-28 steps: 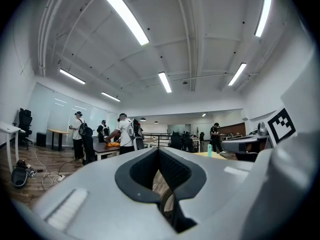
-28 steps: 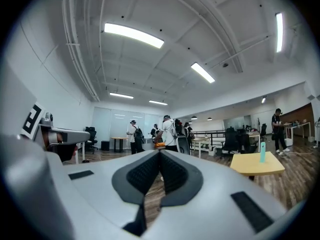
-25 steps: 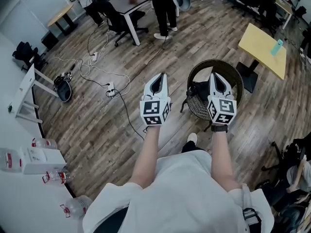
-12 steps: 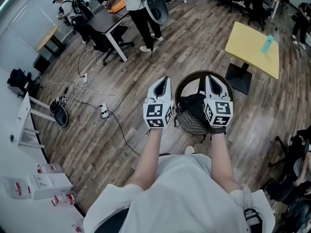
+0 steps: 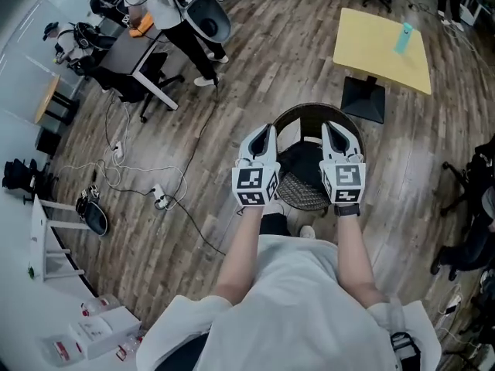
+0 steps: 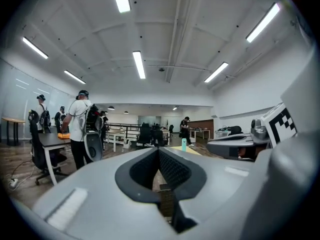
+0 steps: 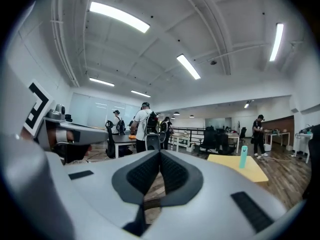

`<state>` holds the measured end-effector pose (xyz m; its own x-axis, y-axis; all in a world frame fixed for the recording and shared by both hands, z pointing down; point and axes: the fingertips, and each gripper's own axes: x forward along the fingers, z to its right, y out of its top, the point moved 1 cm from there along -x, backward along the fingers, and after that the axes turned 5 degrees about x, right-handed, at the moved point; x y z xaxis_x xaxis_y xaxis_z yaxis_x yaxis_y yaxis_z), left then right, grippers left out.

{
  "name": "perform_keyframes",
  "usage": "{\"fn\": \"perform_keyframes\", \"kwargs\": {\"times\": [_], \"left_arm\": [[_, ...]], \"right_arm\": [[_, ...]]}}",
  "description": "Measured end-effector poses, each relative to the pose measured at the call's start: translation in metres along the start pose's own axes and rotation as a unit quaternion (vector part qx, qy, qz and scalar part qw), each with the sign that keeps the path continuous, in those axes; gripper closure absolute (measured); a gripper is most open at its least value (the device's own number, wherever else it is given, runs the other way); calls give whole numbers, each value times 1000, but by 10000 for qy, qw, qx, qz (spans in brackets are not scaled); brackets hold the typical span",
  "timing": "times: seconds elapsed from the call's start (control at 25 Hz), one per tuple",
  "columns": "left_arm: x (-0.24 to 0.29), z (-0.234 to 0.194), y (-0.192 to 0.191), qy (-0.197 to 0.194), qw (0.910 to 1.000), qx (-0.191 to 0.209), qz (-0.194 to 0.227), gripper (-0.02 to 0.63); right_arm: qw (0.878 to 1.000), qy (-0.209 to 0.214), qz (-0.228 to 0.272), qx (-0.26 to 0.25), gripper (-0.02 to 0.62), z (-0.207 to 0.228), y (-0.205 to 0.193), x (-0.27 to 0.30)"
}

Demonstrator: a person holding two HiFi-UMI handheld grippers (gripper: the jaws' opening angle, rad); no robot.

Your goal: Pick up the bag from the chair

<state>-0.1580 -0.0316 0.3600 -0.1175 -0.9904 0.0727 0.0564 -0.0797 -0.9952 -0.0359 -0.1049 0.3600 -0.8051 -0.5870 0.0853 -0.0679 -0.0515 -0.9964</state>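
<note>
In the head view a round wicker chair (image 5: 308, 194) with a dark rim stands on the wood floor just in front of me. A black bag (image 5: 300, 158) lies on its seat. My left gripper (image 5: 267, 130) is held over the chair's left rim and my right gripper (image 5: 326, 127) over its right side, both above the bag and apart from it. In the left gripper view the left gripper (image 6: 159, 151) has its jaws closed together with nothing between them. The right gripper (image 7: 160, 154) looks the same in its own view. Both gripper views look out level across the room, so chair and bag are hidden there.
A yellow table (image 5: 383, 41) with a teal bottle (image 5: 403, 37) stands beyond the chair. A person (image 5: 166, 10) stands by a dark desk at the upper left. Cables and a power strip (image 5: 158, 199) trail over the floor at left. Black office chairs (image 5: 472, 207) sit at the right edge.
I have moved toward the chair: it has shifted from under the right gripper to between both grippers. Both grippers stay shut and level.
</note>
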Motion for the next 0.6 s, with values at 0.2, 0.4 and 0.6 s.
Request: {"fn": "perform_keyframes", "kwargs": {"times": [0.2, 0.4, 0.6], "left_arm": [[53, 13, -14, -769, 9970, 15, -86, 597], [90, 5, -17, -1421, 9898, 3, -134, 597], [113, 0, -43, -1968, 9796, -36, -400, 597]], "right_arm": [[9963, -703, -225, 441, 586, 38, -24, 12], [9894, -1318, -251, 558, 586, 53, -18, 33], [9770, -1831, -731, 814, 586, 48, -54, 43]]}}
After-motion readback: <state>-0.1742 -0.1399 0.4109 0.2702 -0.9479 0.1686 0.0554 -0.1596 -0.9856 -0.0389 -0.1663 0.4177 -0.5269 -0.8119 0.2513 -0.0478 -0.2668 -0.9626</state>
